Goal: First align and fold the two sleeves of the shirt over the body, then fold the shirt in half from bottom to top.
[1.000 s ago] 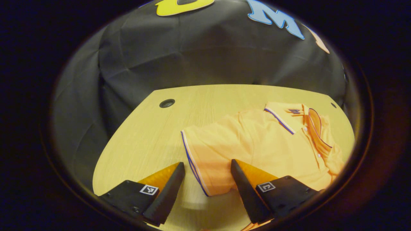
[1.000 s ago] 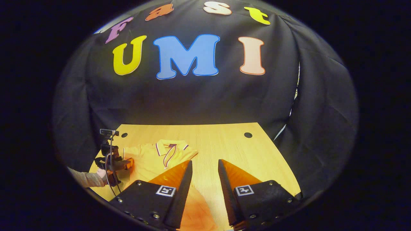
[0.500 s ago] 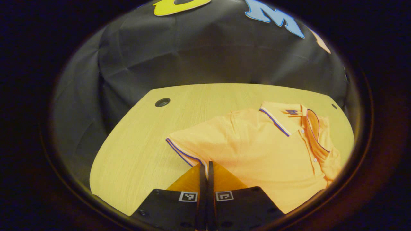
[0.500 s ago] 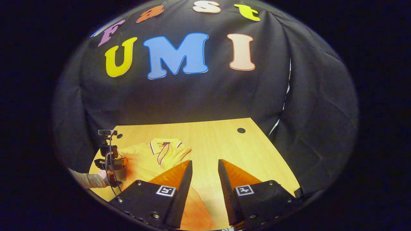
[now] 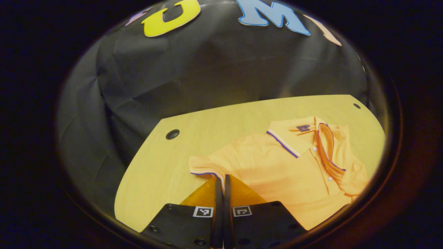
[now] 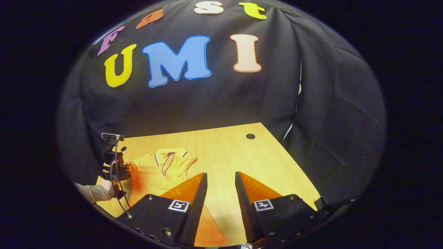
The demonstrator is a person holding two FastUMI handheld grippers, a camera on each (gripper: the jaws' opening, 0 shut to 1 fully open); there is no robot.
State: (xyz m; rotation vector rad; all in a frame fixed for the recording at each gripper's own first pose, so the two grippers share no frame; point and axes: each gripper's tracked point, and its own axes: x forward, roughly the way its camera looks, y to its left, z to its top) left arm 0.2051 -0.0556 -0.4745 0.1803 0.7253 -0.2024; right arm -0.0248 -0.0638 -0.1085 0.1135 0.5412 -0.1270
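Presently the left gripper (image 5: 221, 180) has its jaws pinched on the sleeve (image 5: 207, 167) cuff of the shirt (image 5: 294, 166), which lies toward the table's (image 5: 162, 173) right edge. Judgement: carry the cuff low across the body, keeping its hem square. The right gripper (image 6: 220, 180), jaws spread and empty, hangs over bare wood; its view adds the hand (image 6: 111, 186) holding the left gripper.

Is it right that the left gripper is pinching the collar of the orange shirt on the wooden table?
Not quite. The left gripper is shut on the sleeve of the orange shirt, at its striped cuff, not the collar. The collar lies farther off, untouched. The left gripper view shows this. The rest is right: the shirt lies on the wooden table.
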